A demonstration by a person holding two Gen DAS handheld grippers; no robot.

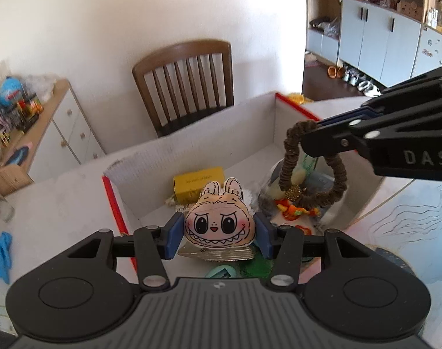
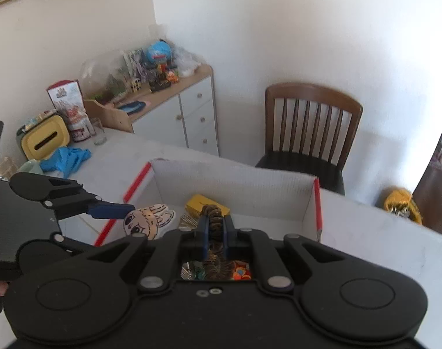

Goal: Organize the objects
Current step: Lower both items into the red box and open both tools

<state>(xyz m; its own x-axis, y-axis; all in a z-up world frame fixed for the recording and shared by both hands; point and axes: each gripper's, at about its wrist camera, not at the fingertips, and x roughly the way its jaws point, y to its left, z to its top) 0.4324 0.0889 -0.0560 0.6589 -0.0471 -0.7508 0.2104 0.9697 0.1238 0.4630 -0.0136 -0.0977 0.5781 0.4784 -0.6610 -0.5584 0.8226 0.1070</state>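
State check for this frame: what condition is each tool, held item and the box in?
Left tool: shut on the rabbit-face plush, held over the box.
Right tool: shut on the brown hair tie, which hangs as a loop.
Cardboard box: open on top, items inside.
Yellow carton: lying in the box.

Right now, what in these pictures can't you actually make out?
- Left wrist view: items under the rabbit-face toy are hidden by the left gripper.
- Right wrist view: the box floor is mostly hidden by the right gripper, shut on the brown hair tie.
- Both views: print on the yellow carton is too small to read.
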